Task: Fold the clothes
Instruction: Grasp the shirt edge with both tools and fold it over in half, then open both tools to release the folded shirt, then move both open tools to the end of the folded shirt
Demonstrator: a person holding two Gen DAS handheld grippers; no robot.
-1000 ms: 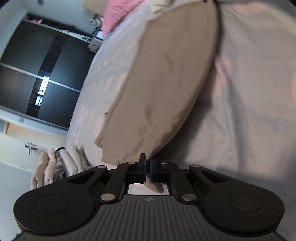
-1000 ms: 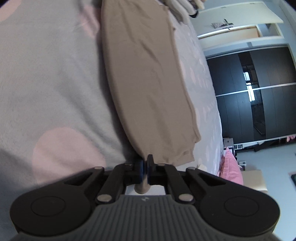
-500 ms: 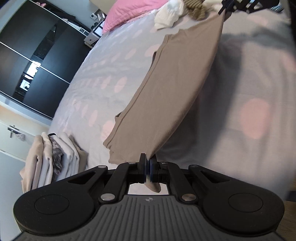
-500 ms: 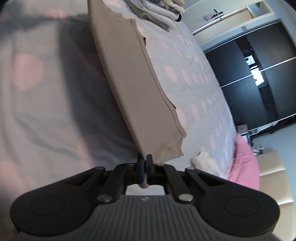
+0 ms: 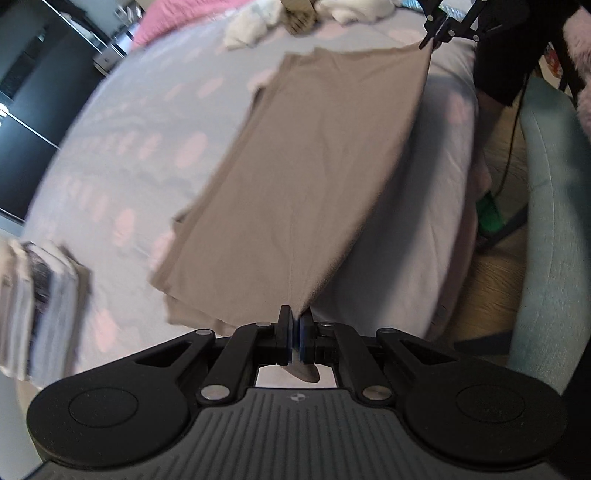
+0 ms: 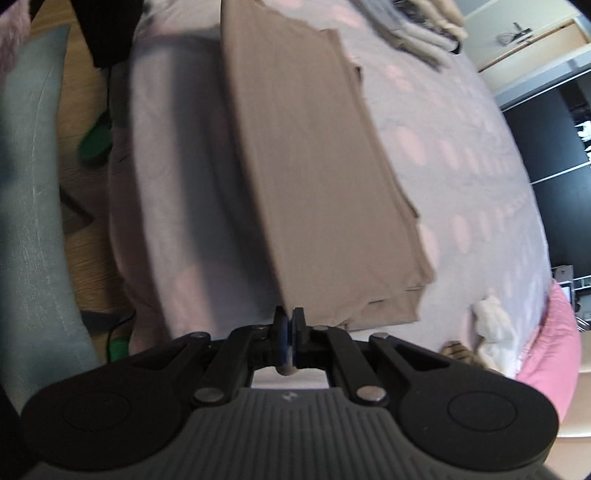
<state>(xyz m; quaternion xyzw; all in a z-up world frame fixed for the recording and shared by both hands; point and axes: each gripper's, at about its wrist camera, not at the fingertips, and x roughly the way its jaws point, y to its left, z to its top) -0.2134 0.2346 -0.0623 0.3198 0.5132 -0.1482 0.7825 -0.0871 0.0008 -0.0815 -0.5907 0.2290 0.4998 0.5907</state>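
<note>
A beige garment (image 5: 310,177) is stretched between my two grippers above a bed with a grey cover dotted pink (image 5: 122,155). My left gripper (image 5: 294,325) is shut on one near corner of it. In the left wrist view the right gripper (image 5: 430,40) pinches the far corner at the top right. The right wrist view shows the same beige garment (image 6: 314,177), folded double, its lower layers hanging toward the bed (image 6: 461,155). My right gripper (image 6: 289,325) is shut on its near corner.
A stack of folded clothes (image 5: 40,295) lies at the bed's left end, also visible as folded clothes (image 6: 417,22) at the top of the right wrist view. A pink pillow (image 6: 550,332) and loose white clothes (image 5: 251,26) lie at the other end. A teal chair (image 5: 550,221) and wooden floor (image 5: 480,288) border the bed.
Both grippers have lifted the garment's held edge off the bed and tipped downward; the bed's side, floor and chair have come into view.
</note>
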